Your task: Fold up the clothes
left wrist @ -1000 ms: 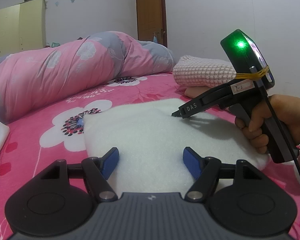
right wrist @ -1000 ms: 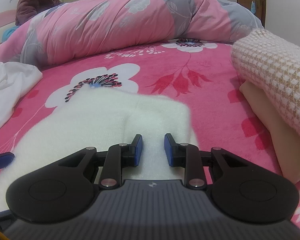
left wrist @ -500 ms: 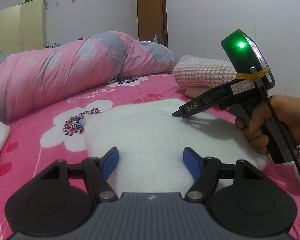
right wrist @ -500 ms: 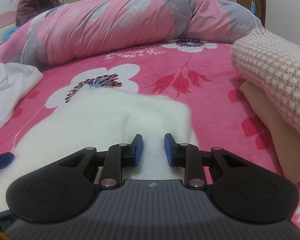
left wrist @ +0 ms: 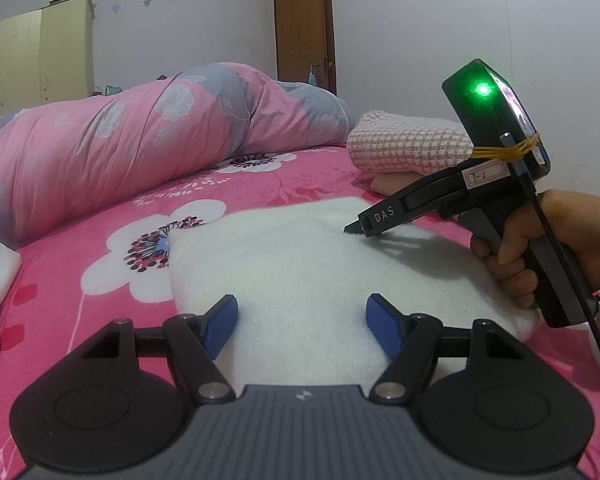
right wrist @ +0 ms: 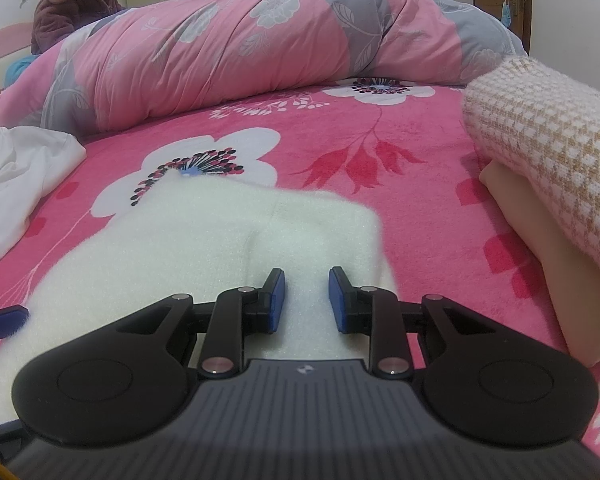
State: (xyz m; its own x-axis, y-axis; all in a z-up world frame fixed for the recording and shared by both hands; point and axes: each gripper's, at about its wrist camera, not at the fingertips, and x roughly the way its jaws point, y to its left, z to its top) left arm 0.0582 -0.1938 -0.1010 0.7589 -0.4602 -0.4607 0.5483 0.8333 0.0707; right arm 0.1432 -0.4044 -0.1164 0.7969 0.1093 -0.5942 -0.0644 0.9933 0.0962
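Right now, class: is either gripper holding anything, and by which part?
Nothing is held. The left gripper and right gripper stand with jaws apart over the white fleece garment, pinching no fabric.

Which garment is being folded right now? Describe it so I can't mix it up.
On the pink flowered bedspread, ahead of the rolled pink-and-grey quilt, lies a fluffy white garment, already folded flat. Unlike the smooth, crumpled white cloth beside it, it is fuzzy.

A home bedroom: a bed [left wrist: 100, 280] spread with a pink flowered blanket, a rolled pink and grey quilt [left wrist: 140, 140] along its far side, cream wardrobes [left wrist: 40, 60] against the far left wall, and a brown wooden door [left wrist: 304, 20] beyond.
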